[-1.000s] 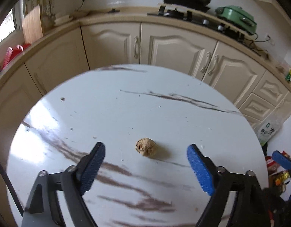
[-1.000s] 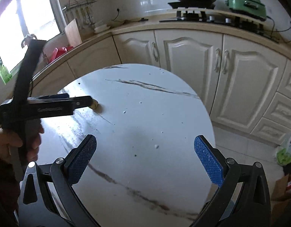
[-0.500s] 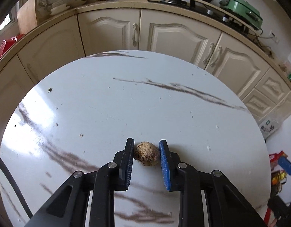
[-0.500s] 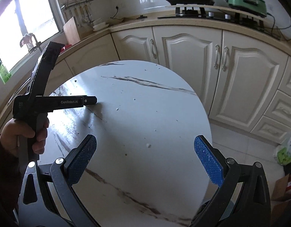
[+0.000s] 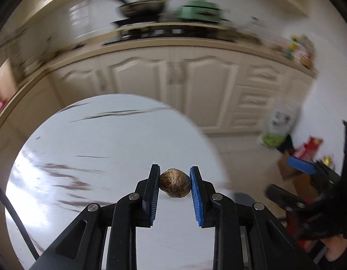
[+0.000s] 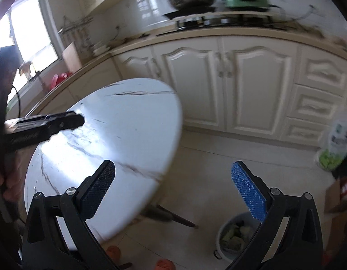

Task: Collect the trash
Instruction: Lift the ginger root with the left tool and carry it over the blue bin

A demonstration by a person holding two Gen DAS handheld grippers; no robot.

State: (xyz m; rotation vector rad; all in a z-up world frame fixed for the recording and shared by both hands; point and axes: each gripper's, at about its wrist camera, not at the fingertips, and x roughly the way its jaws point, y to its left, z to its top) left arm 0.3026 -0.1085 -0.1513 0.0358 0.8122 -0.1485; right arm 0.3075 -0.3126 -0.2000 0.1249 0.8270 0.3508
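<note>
Your left gripper [image 5: 174,185] pinches the brown nut-like scrap [image 5: 174,185], bottom centre, above the table [image 5: 101,139]. Your right gripper [image 6: 172,190] gapes empty; bin [image 6: 235,234] at lower right. Fast swinging could shake the rounded scrap loose.

The left claw [image 5: 174,185] is clamped tight, while the right claw [image 6: 173,189] gapes wide, both angled downward.

L gripper [image 5: 174,185] closed on nut [image 5: 174,186], lifted it off table [image 5: 106,139].
</note>
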